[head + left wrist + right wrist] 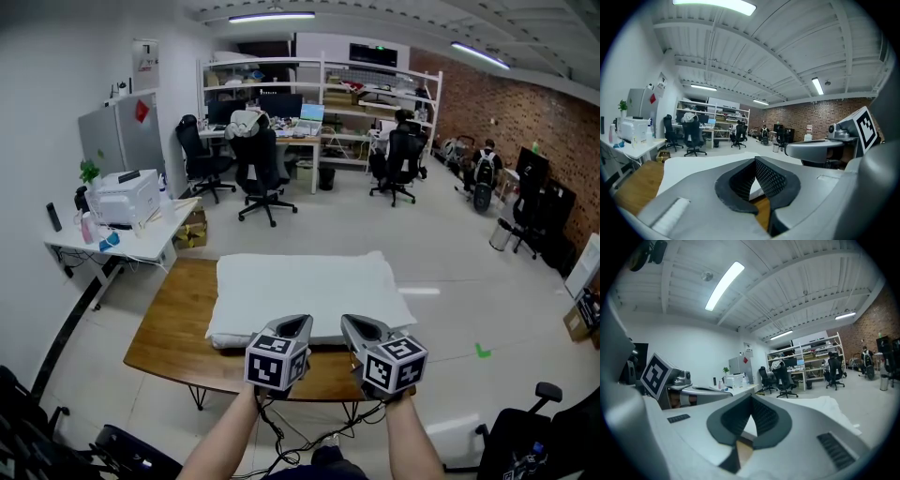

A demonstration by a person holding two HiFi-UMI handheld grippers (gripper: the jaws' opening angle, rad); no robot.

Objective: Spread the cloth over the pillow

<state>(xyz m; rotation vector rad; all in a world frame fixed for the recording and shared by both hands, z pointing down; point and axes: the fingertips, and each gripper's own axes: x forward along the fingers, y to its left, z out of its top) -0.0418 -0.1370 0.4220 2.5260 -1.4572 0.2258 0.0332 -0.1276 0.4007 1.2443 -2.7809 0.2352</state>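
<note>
Left tool (298, 326) and right tool (354, 327), each with its jaws closed on nothing, hover side by side at the near edge of the white cloth (309, 279). The cloth lies across the pillow (228, 338) on the wooden worktop (173, 323). It looks largely spread, though its far right corner splays loose. Finishing well likely means opening both tools, pinching the hem at separate corners and drawing it evenly, without dragging the pillow.

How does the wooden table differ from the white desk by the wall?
The wooden table has a brown top, the white desk a white one. The wooden table carries the white cloth, the white desk a printer. Both are rectangular.
</note>
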